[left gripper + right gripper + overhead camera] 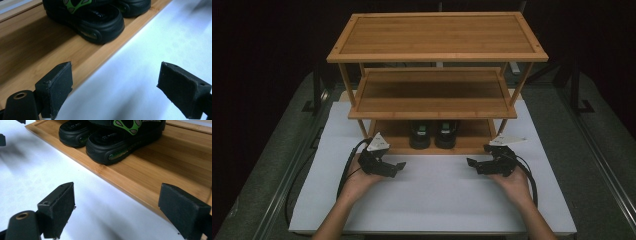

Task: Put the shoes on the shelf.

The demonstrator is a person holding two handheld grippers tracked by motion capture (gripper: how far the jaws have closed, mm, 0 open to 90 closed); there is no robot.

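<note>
While your left tongs (401,165) and right tongs (471,162) gape wide over the white surface (437,200), gripping nothing, the sandals (432,134) sit on the rack's (437,55) bottom shelf.

Two sandals (431,134) are sitting side by side on the bottom shelf (474,131) of a rack (437,35), which is standing on a table (437,200). Before it, the left gripper (398,167) and right gripper (474,162) are hovering well apart.
</note>
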